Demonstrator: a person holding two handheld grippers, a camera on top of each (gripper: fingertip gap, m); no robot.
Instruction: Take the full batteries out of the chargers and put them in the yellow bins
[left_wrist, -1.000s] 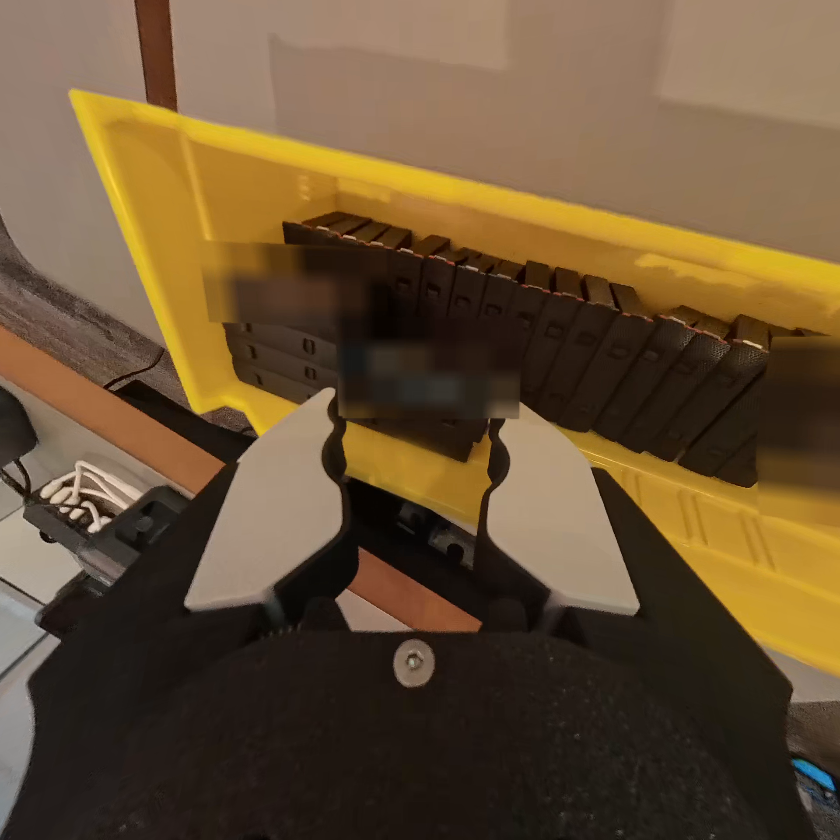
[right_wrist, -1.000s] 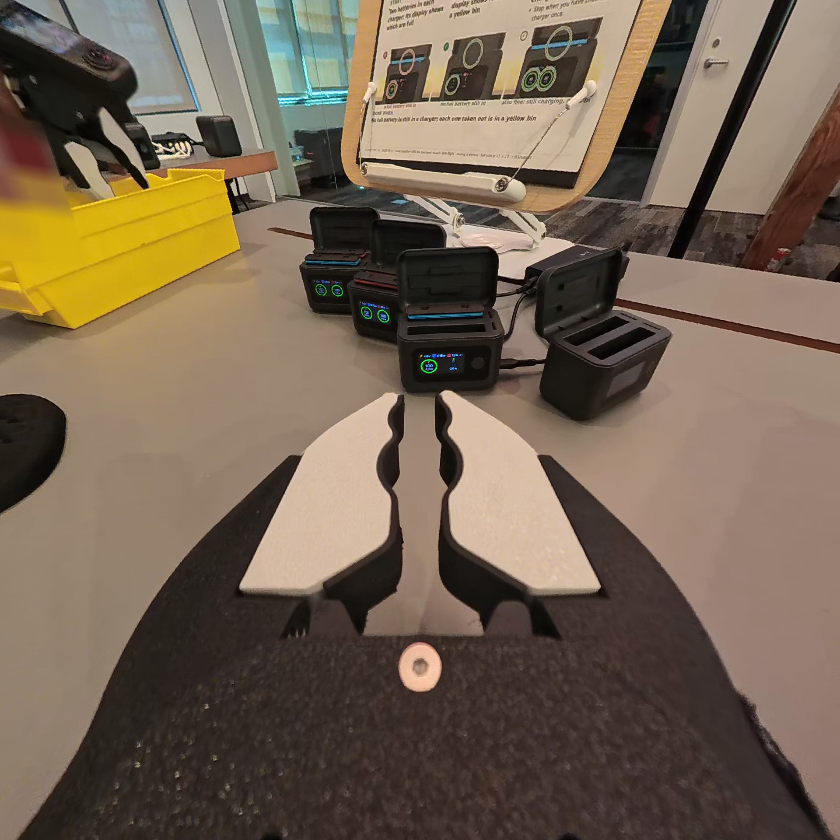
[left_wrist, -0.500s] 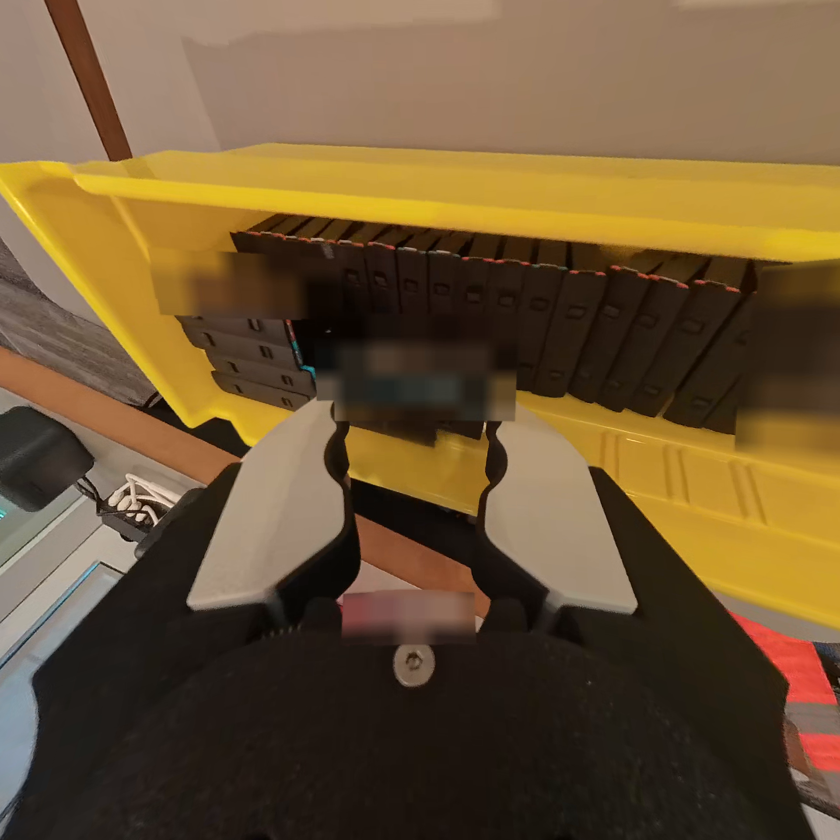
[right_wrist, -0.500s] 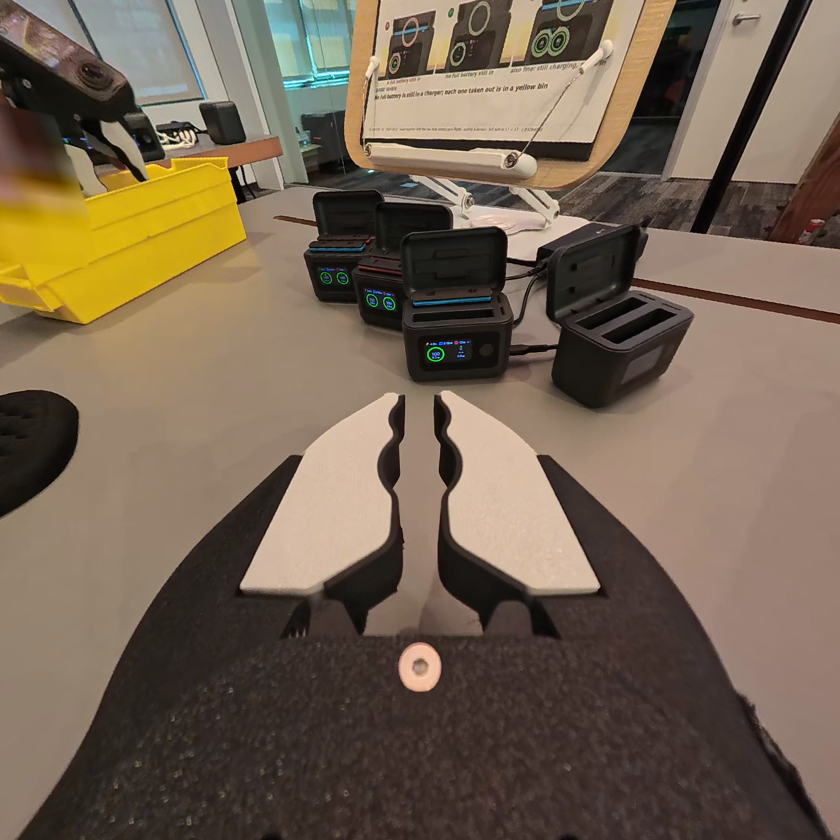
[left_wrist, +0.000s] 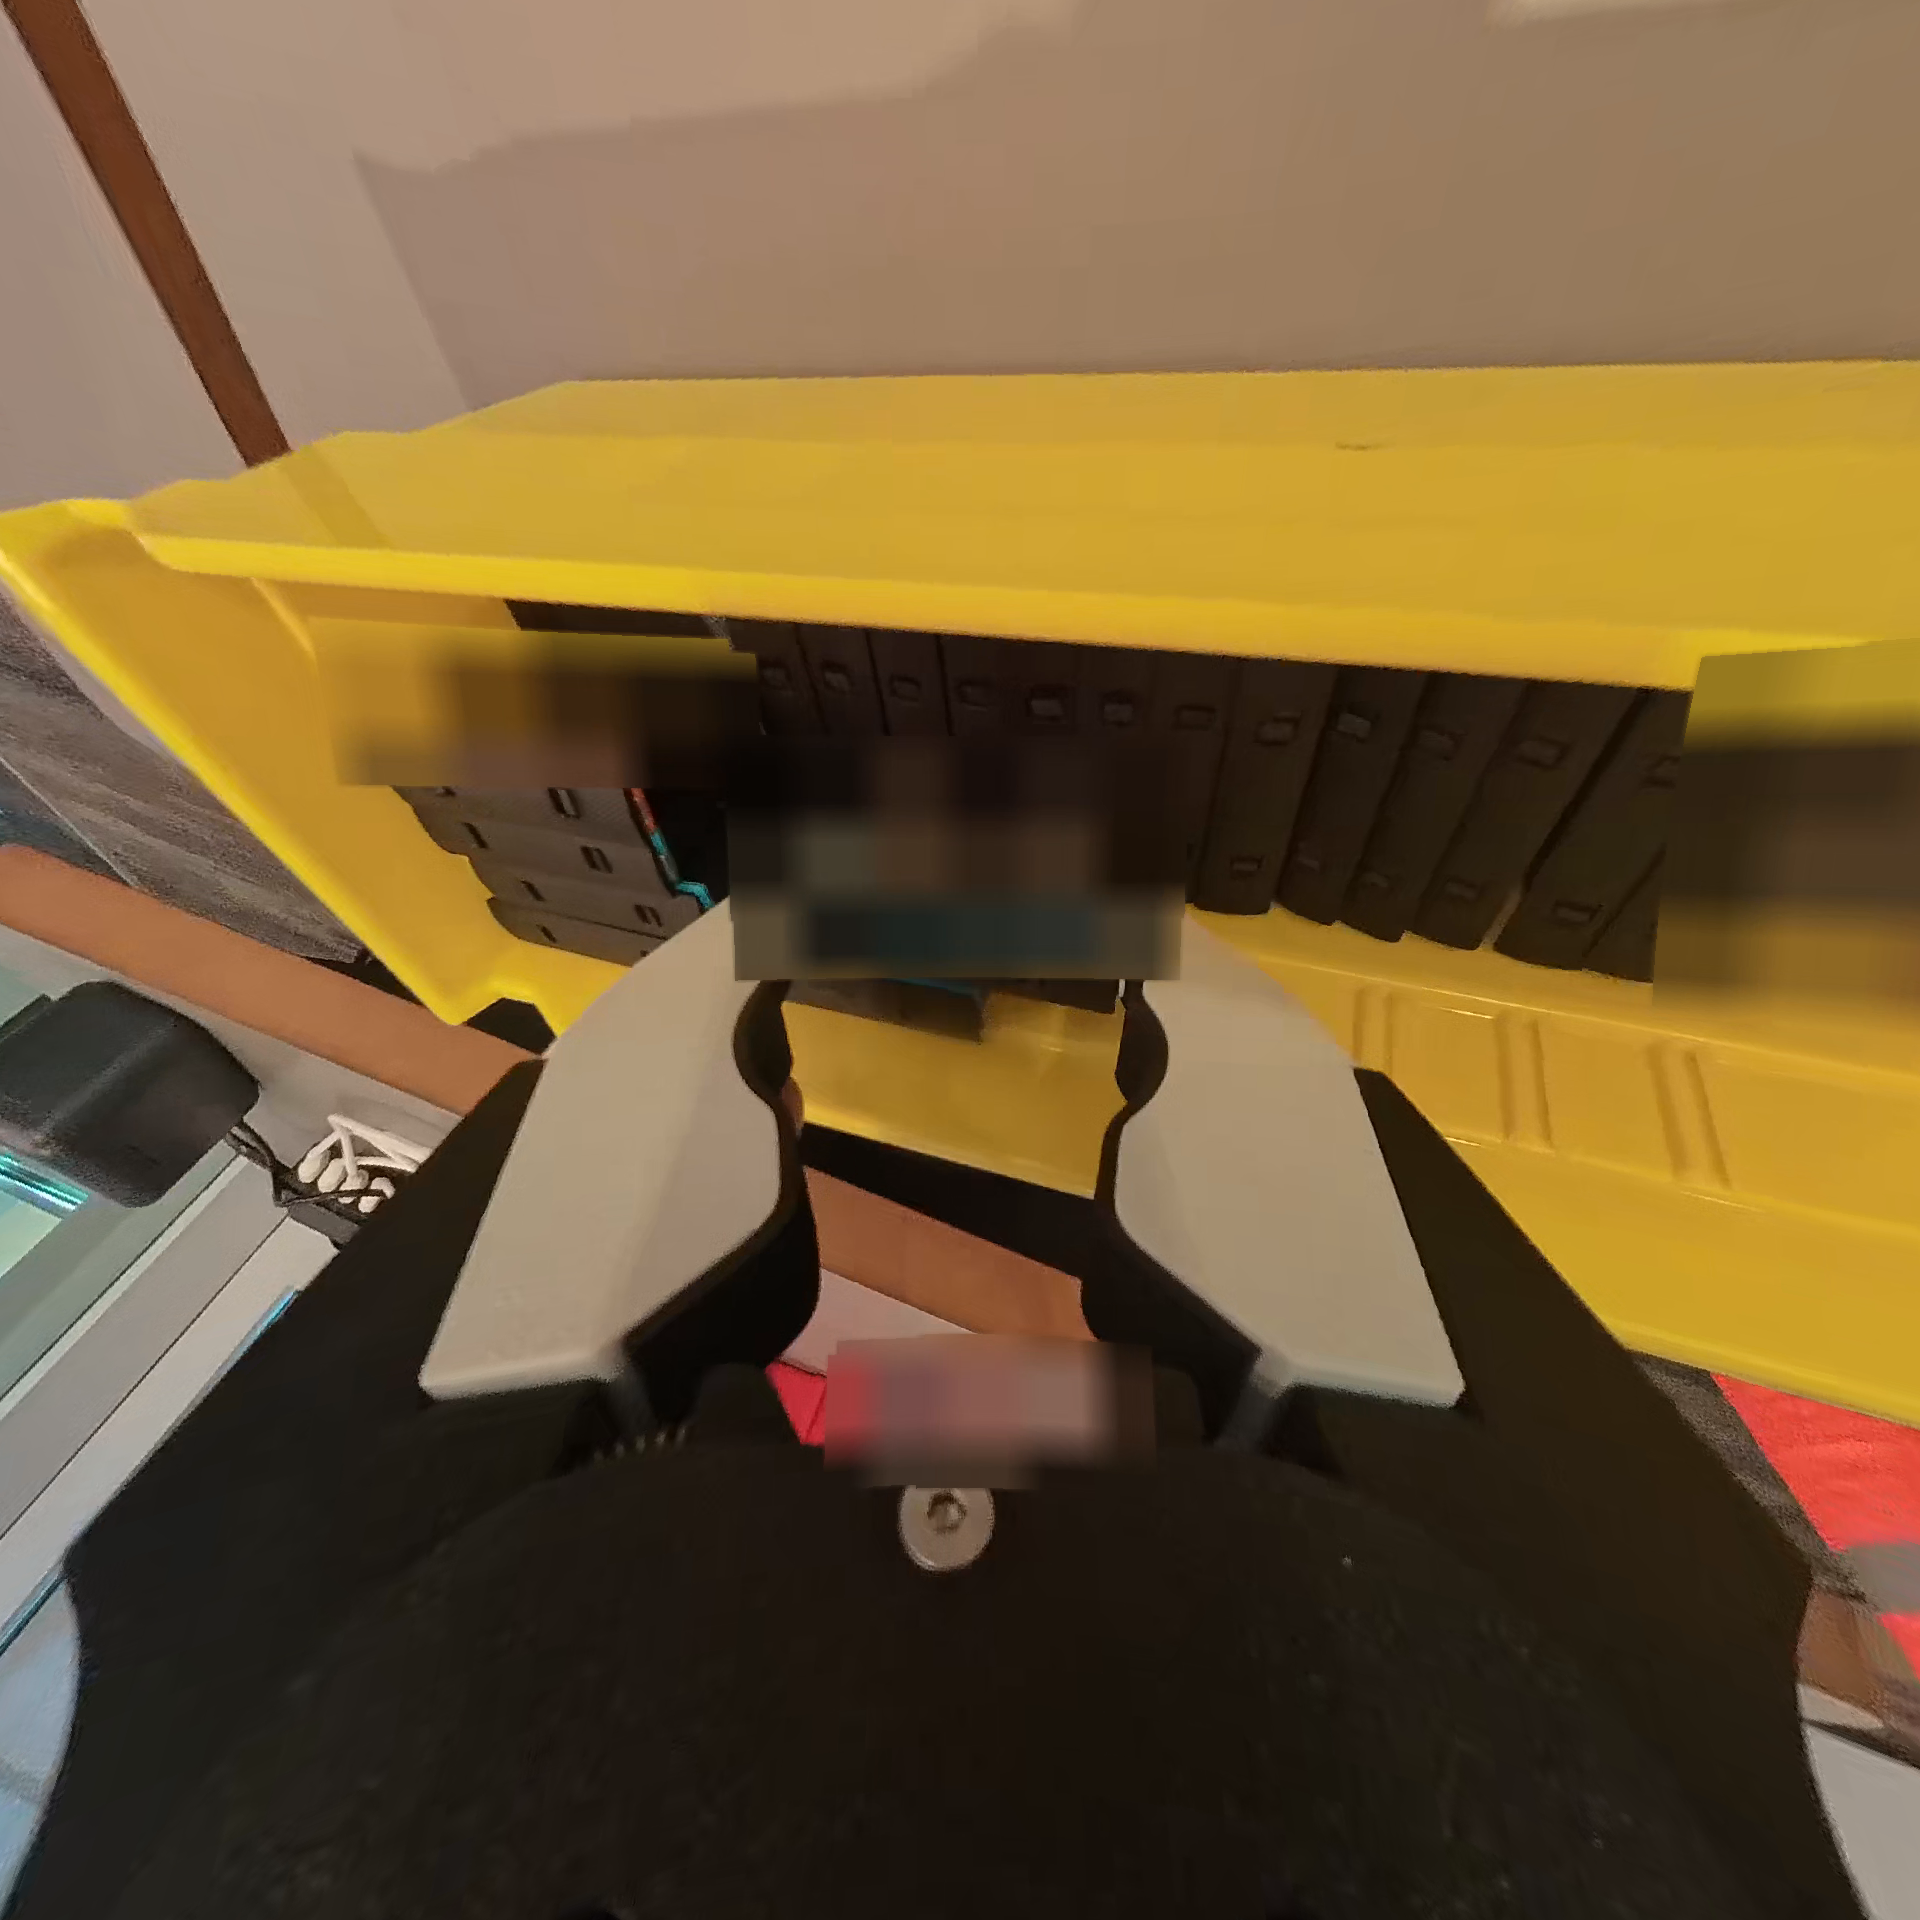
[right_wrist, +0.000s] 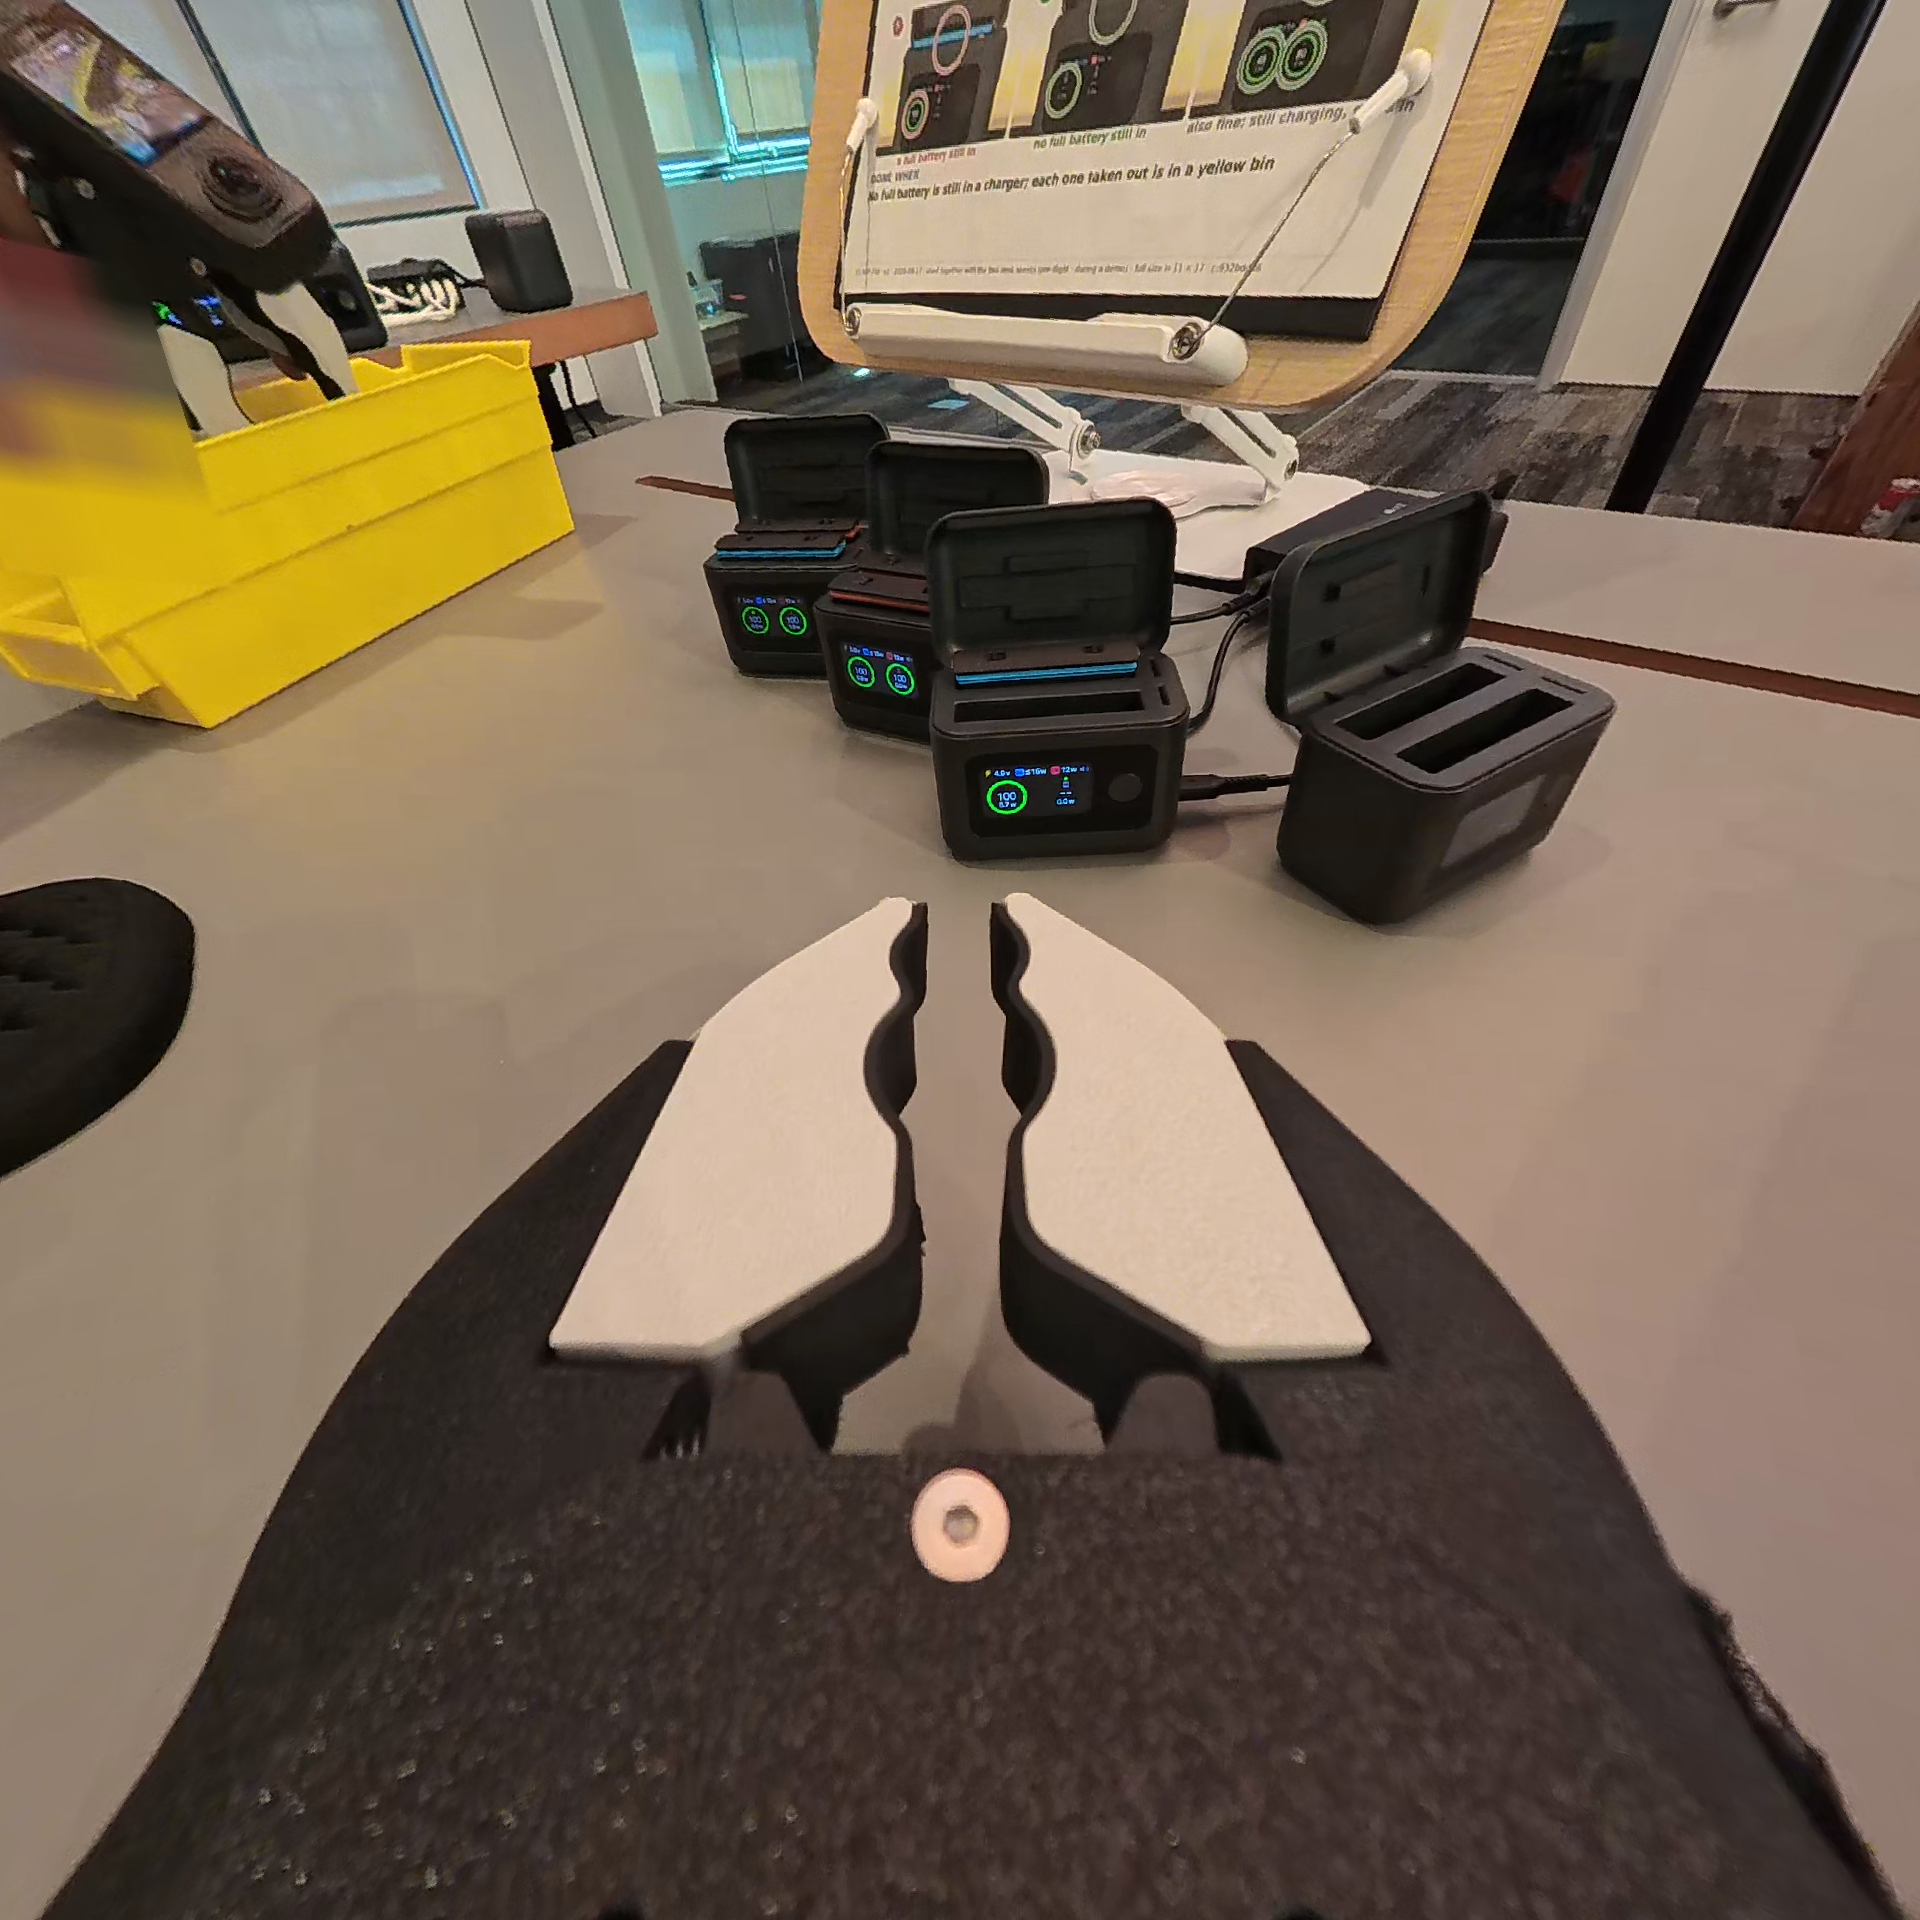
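In the left wrist view a yellow bin (left_wrist: 935, 499) holds a row of black batteries (left_wrist: 1351, 790) on end and a few stacked flat at its left. My left gripper (left_wrist: 951, 966) is at the bin's open side, shut on a black battery with a blue edge, partly hidden by a mosaic patch. It also shows over the bin (right_wrist: 312, 561) in the right wrist view (right_wrist: 265, 353). My right gripper (right_wrist: 956, 914) is shut and empty, low over the table, short of three lit open chargers (right_wrist: 1055, 769) and a dark empty one (right_wrist: 1444, 790).
An instruction board on a white stand (right_wrist: 1091, 208) rises behind the chargers, with a power adapter and cables (right_wrist: 1351, 520). A black round pad (right_wrist: 73, 997) lies at the left on the grey table. A black device and white cable (left_wrist: 104, 1091) sit left of the bin. Left tips to right tips: about 55 cm.
My left gripper has dropped lower against the bin, so the bin's upper rim now covers the battery tops. My right gripper has moved closer to the chargers.
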